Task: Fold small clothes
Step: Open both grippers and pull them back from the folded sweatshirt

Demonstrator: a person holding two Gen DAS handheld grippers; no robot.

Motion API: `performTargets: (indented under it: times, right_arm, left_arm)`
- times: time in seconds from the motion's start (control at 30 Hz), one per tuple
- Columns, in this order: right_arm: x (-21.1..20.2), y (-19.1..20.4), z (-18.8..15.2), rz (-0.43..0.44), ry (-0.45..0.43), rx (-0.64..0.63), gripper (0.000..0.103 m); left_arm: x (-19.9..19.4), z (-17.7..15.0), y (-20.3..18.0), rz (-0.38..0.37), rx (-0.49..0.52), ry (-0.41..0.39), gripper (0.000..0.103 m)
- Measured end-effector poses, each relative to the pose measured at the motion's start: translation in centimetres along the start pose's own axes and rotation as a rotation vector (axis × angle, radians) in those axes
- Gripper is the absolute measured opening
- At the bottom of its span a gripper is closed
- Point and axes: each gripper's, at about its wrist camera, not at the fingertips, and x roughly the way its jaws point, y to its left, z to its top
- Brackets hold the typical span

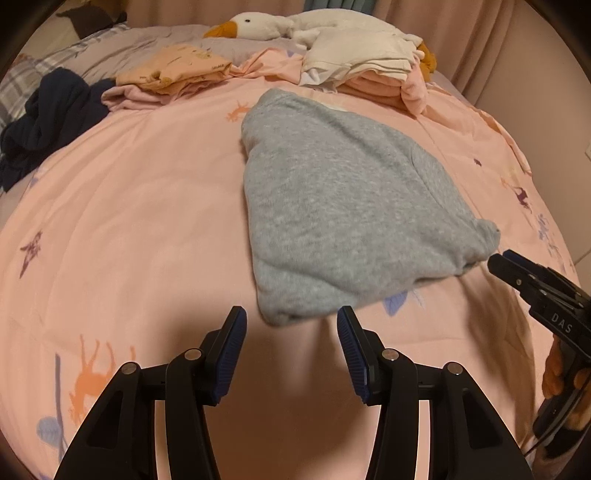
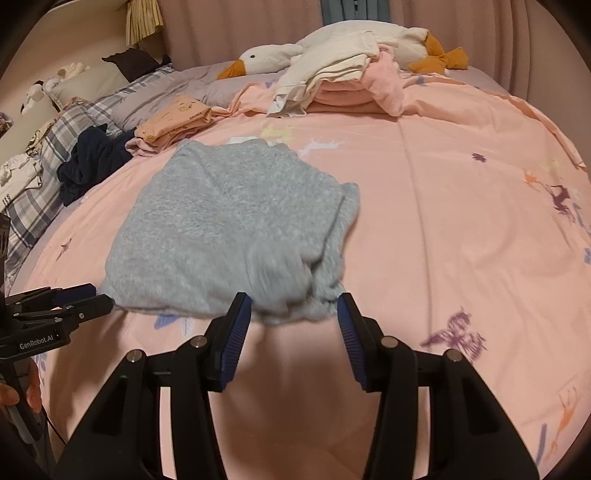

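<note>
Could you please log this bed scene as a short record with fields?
surface: pink bedspread
item in work: grey garment, folded, lying flat
left hand-held gripper: open, empty, at the garment's near edge
right hand-held gripper: open, empty, at the near edge
behind: folded clothes, dark blue heap, goose toy
</note>
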Motion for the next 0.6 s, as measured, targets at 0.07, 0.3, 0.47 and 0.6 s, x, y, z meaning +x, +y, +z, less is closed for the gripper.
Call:
performTargets:
  times: [0.07, 0.3, 0.47, 0.6]
  right_arm:
    - [-0.7, -0.1, -0.3, -0.009, -0.002, 0.004, 0.053]
    - [-4.6, 0.1, -1.2, -0.035, -0.051, 0.021, 0.069]
    - [-7.2, 0.6, -1.7, -0.042, -0.102, 0.019, 0.076]
    - [-8.8, 0.8, -1.9, -0.034, -0.128, 0.020, 0.077]
  left_arm:
    - [-0.6, -0.2, -0.4, 0.000, 0.004, -0.003, 0.058]
    - [-3.4, -1.1, -2.3, -0.007, 0.037, -0.029, 0.074]
    - [-5.1, -1.5, -3.0, -0.010, 0.042, -0.049, 0.074]
    - [-6.6, -1.7, -3.5, 0.001, 0.038, -0.076, 0.074]
